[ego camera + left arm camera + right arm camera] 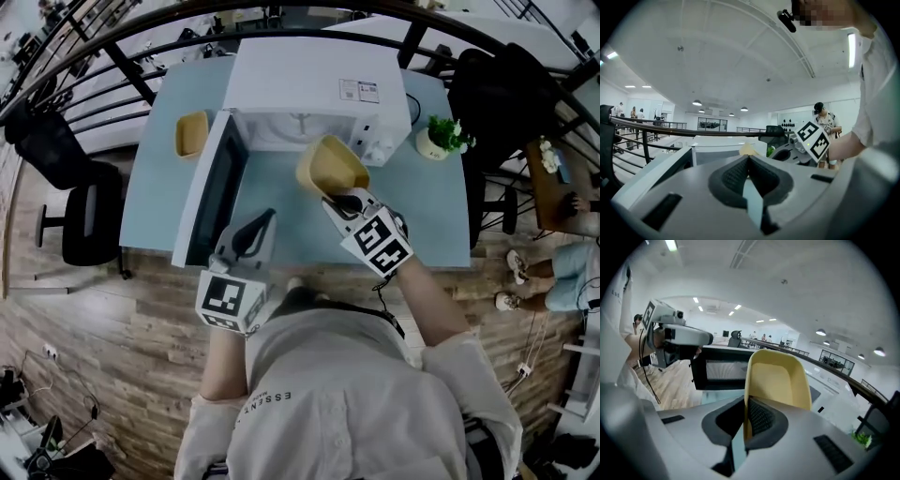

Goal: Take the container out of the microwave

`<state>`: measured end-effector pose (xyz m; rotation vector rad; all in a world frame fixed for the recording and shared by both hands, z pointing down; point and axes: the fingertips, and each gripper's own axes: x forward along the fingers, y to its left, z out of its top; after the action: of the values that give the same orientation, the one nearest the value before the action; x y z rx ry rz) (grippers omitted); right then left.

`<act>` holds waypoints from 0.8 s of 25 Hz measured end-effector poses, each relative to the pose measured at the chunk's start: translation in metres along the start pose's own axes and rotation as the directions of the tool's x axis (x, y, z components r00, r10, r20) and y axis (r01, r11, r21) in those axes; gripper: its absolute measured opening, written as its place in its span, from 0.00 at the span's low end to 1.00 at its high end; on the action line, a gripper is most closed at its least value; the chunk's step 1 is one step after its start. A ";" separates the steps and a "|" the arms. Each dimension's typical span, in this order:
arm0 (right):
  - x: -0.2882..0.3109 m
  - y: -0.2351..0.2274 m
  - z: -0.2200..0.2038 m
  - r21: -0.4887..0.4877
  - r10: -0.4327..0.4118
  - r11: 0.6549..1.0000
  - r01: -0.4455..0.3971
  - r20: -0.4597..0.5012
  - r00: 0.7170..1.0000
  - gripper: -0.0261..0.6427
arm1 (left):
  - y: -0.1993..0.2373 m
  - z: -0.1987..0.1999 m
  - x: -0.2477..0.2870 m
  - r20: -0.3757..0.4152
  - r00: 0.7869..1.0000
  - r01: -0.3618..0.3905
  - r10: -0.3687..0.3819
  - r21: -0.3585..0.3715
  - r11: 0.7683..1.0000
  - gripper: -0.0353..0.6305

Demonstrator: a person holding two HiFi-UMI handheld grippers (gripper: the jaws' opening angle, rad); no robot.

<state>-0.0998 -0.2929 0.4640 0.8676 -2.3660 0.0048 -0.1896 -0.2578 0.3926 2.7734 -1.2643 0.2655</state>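
Note:
The white microwave (309,89) stands at the back of the light blue table (427,216), its door (214,192) swung open to the left. My right gripper (337,199) is shut on the rim of a yellow container (330,167) and holds it tilted in the air in front of the open oven. In the right gripper view the container (776,380) rises from between the fingers of that gripper (746,401). My left gripper (265,221) hovers near the door's lower edge, shut with nothing in it; its pads (736,176) meet at the tip.
A second yellow container (192,134) sits on the table left of the microwave. A small potted plant (441,136) stands at its right. A black office chair (80,211) is on the wooden floor to the left, and railings run behind the table.

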 end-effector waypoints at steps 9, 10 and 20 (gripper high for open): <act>-0.064 -0.016 0.042 0.147 -0.175 0.979 0.139 0.267 0.948 0.07 | -0.013 0.024 -0.009 0.049 0.999 -0.022 0.021 0.037 0.999 0.06; -0.071 -0.018 0.047 0.164 -0.198 0.974 0.155 0.293 0.935 0.07 | -0.013 0.027 -0.009 0.056 0.998 -0.024 0.021 0.043 0.999 0.06; -0.121 -0.027 0.058 0.242 -0.326 0.940 0.240 0.432 0.841 0.07 | -0.023 0.046 -0.002 0.108 0.994 -0.029 0.020 0.079 0.996 0.06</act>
<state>-0.0434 -0.2548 0.3452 1.4426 -2.6777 -0.1287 -0.1686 -0.2478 0.3471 2.8772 -1.3411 0.1744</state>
